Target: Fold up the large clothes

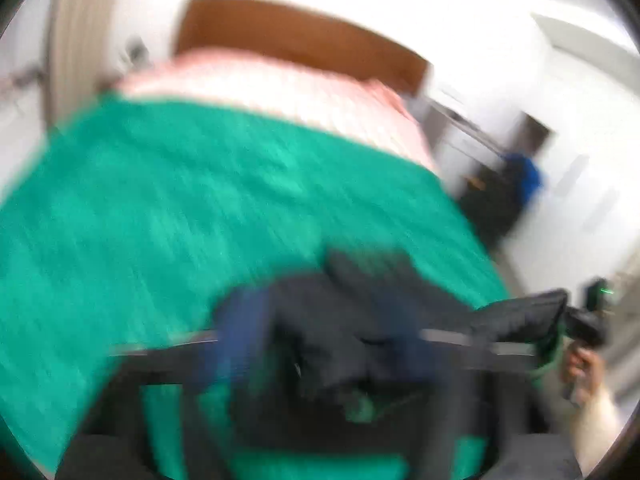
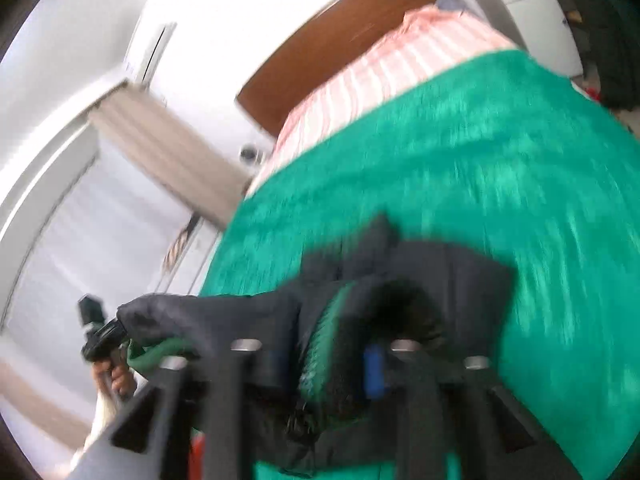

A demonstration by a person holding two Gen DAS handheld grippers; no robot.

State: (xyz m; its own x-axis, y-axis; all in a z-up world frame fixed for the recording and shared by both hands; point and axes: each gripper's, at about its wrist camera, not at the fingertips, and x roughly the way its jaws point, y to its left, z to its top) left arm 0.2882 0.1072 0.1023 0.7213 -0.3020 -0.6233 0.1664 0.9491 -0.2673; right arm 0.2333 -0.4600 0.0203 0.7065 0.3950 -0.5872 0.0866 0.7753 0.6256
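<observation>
A dark padded jacket [image 1: 384, 312] with a green lining hangs stretched between my two grippers above a bed with a green cover [image 1: 180, 208]. My left gripper [image 1: 320, 360] is shut on one end of the jacket; it also shows in the right wrist view [image 2: 120, 332]. My right gripper [image 2: 324, 364] is shut on the other end [image 2: 400, 300], near a furry black collar; it also shows in the left wrist view [image 1: 560, 320]. Both views are blurred by motion.
The green cover [image 2: 460, 168] spreads over the bed, with pink striped bedding [image 1: 280, 84] and a brown headboard [image 1: 296, 36] beyond. A white cabinet [image 2: 536, 8] and dark clothes stand beside the bed. A curtain [image 2: 168, 148] and window are at the left.
</observation>
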